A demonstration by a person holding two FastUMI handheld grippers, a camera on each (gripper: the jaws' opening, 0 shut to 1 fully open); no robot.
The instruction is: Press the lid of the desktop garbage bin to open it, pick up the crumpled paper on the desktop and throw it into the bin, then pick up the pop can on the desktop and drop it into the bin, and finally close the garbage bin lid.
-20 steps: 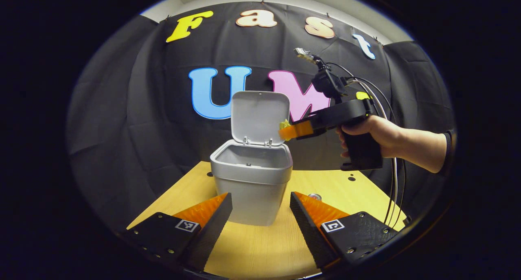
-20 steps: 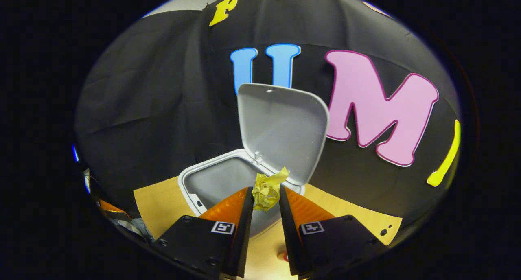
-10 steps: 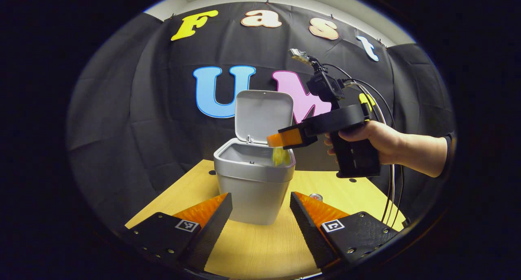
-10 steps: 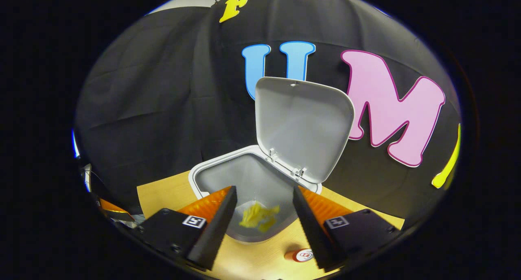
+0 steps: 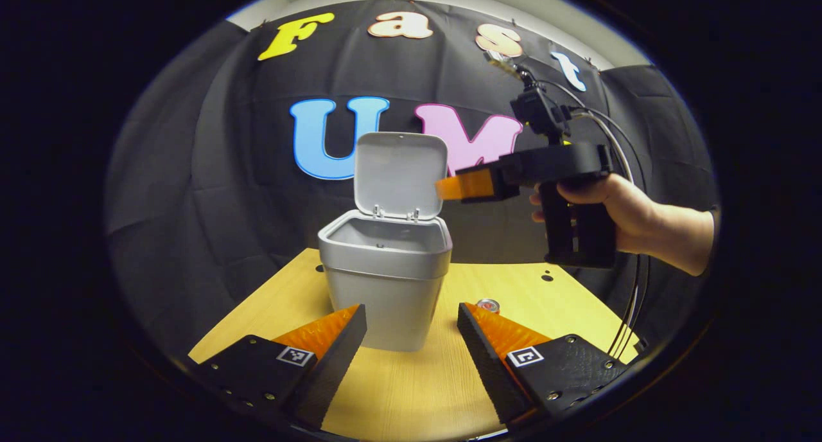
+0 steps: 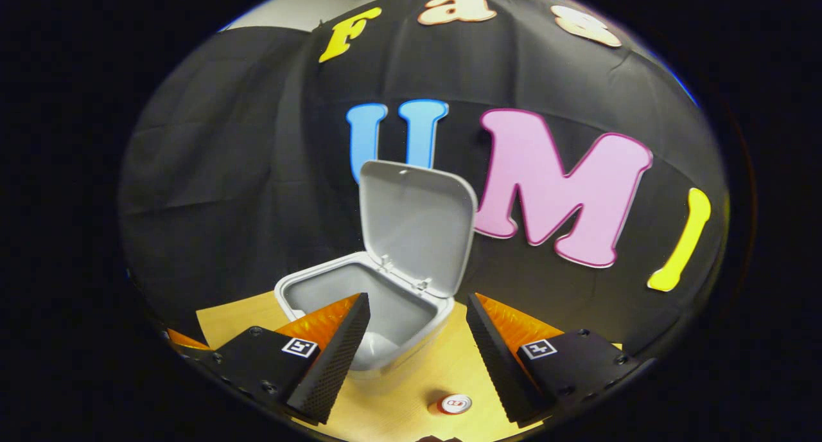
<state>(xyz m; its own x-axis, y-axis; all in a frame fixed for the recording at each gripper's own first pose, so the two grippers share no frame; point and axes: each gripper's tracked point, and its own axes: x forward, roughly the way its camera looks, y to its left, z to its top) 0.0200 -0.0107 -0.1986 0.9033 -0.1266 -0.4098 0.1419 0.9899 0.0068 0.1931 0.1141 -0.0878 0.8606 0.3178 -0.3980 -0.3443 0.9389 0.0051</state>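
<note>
- Left gripper (image 5: 411, 339) sits low over the tabletop (image 5: 411, 390), fingers spread wide and holding nothing.
- The pop can (image 6: 454, 404) stands on the tabletop just beside the bin (image 5: 384, 281), near its right side.
- Right gripper (image 6: 416, 349), released and empty, hangs above the open bin; I judge it should drop towards the can and straddle it squarely.
- The raised lid (image 6: 414, 227) stands upright behind; the bin wall crowds the can.

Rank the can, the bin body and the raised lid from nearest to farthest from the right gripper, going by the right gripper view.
From the right gripper:
1. Can, on the table below, right of the bin.
2. Bin, just ahead, its rim between the open fingers.
3. Lid, upright at the bin's far edge.
</note>
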